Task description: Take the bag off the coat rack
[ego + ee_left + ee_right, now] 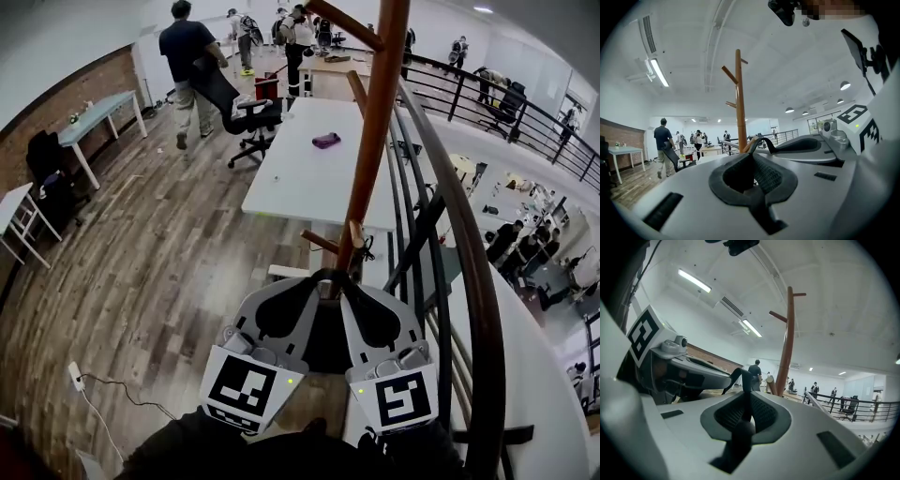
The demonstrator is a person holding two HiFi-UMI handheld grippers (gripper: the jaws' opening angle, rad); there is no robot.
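Where the bag strap (329, 273) arches near the coat rack (375, 131), left gripper (312, 283) and right gripper (347, 286) pinch it, jaws nearly together

A wooden floor (169, 262) was seen under everything. A long white table (309, 192) was set on it, and a small purple thing (326, 141) was laid on the tabletop. A black office chair (246, 112) was stood at the table's far corner, and a white power strip (75, 375) with its cable was left on the boards. A wooden coat rack (375, 122) was placed beside the table. A black bag strap (330, 274) was seen just under its lower peg (356, 234). Whether the strap rested on that peg could not be told.
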